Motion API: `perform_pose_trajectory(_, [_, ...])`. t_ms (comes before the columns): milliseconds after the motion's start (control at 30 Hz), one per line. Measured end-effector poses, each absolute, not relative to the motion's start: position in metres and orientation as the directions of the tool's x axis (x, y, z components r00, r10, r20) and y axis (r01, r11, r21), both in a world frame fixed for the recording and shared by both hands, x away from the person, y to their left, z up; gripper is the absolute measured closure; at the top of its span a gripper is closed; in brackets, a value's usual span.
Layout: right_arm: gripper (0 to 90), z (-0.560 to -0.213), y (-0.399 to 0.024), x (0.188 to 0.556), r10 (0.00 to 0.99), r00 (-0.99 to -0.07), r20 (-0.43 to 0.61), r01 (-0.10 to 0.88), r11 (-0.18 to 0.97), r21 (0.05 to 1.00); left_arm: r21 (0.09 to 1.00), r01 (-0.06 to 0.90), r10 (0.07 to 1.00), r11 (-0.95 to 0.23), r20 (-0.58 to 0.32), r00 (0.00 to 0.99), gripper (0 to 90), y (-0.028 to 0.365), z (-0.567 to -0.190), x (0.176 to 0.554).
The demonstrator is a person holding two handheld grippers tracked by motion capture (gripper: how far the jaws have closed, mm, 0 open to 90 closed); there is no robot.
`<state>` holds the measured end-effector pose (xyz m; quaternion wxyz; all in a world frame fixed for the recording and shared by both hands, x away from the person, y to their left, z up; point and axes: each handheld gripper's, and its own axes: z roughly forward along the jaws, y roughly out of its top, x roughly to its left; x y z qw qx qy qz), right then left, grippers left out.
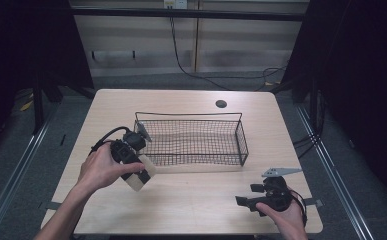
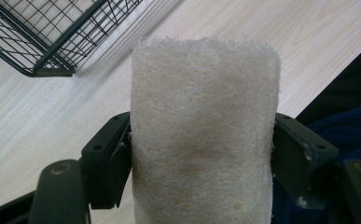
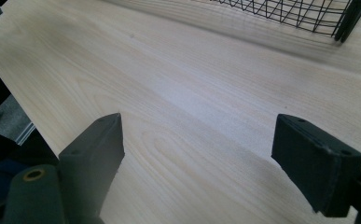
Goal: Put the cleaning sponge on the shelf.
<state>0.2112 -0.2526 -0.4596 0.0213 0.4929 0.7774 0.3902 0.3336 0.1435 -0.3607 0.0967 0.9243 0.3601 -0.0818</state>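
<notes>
From above, a person works at a pale wooden table (image 1: 191, 200) with a handheld gripper in each hand. The left gripper (image 1: 140, 176) grips a pale, fibrous scouring pad (image 1: 142, 175) just off the near left corner of a black wire basket (image 1: 191, 142), which sits at the table's middle and looks empty. The right gripper (image 1: 243, 201) rests low at the near right of the table, well apart from the basket.

Along the left gripper's jaws, the scouring pad (image 2: 204, 135) stands clamped between the two black pads, its rough weave close to the lens. A corner of the wire basket (image 2: 52, 42) lies beyond, at the far left, with bare wood between.

Along the right gripper's jaws, both pads stand wide apart over bare tabletop with nothing between them; the wire basket (image 3: 308, 14) edges the far side.

The step in hand appears to be carrying the pad to the basket. The next move likely calls for lifting it over the near rim, then letting the jaws part once it is above the mesh floor.
</notes>
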Motion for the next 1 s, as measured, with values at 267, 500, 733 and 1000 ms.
perform_pose_trajectory(267, [16.1, -0.460, -0.253, 0.212, 0.782, -0.516, 0.349, 0.749, 0.215, 0.627, 0.113, 0.684, 0.651, -0.721, -0.227, 0.724, 27.7, 0.140, -0.355, 0.339])
perform_pose_trajectory(500, [16.1, -0.460, -0.253, 0.211, 0.781, -0.517, 0.349, 0.748, 0.214, 0.628, 0.120, 0.673, 0.641, -0.730, -0.223, 0.734, 27.7, 0.140, -0.341, 0.341])
perform_pose_trajectory(733, [16.0, -0.460, -0.253, 0.212, 0.782, -0.518, 0.348, 0.746, 0.213, 0.630, 0.144, 0.682, 0.642, -0.717, -0.247, 0.726, 27.8, 0.144, -0.325, 0.348])
perform_pose_trajectory(1000, [16.0, -0.460, -0.253, 0.211, 0.782, -0.516, 0.350, 0.748, 0.212, 0.629, 0.156, 0.685, 0.637, -0.711, -0.270, 0.722, 27.8, 0.142, -0.316, 0.355])
